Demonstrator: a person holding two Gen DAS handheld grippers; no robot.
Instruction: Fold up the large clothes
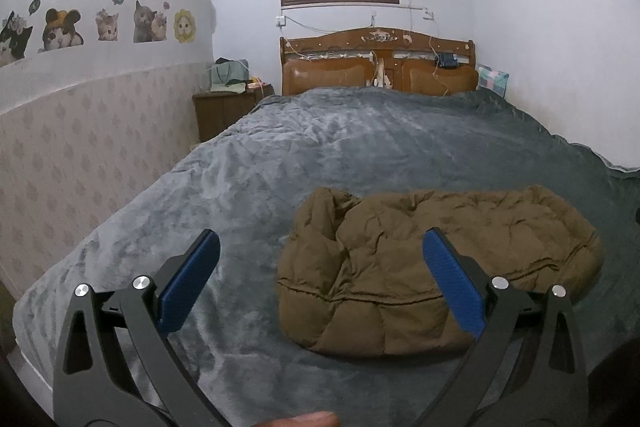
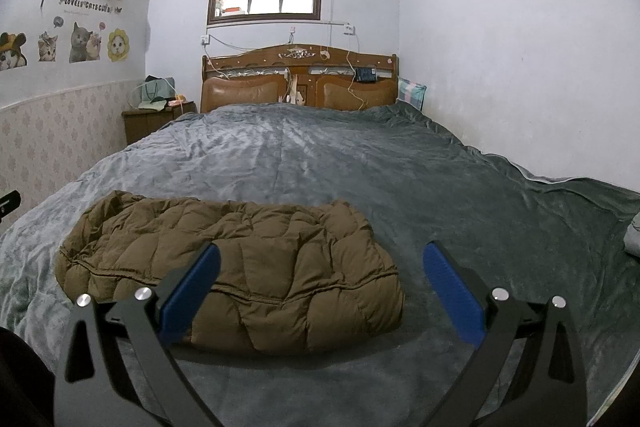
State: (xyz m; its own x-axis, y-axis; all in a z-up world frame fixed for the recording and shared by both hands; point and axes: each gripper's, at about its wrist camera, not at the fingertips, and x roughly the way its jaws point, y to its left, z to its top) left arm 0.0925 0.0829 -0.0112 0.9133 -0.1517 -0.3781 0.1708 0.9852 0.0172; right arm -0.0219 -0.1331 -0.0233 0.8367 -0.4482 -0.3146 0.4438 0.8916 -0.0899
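Observation:
An olive-brown quilted puffer jacket (image 1: 440,267) lies folded into a thick bundle on the grey blanket, near the foot of the bed. It also shows in the right wrist view (image 2: 240,259). My left gripper (image 1: 320,243) is open and empty, held above the bed at the jacket's left end, with its right blue pad over the jacket. My right gripper (image 2: 320,255) is open and empty, held above the jacket's right end, with its left blue pad over the jacket. Neither gripper touches the jacket.
The grey fleece blanket (image 2: 360,155) covers the whole bed. A wooden headboard (image 2: 300,75) stands at the far end under a window. A nightstand (image 1: 224,107) with a bag stands at the far left. A wall runs close along the bed's right side.

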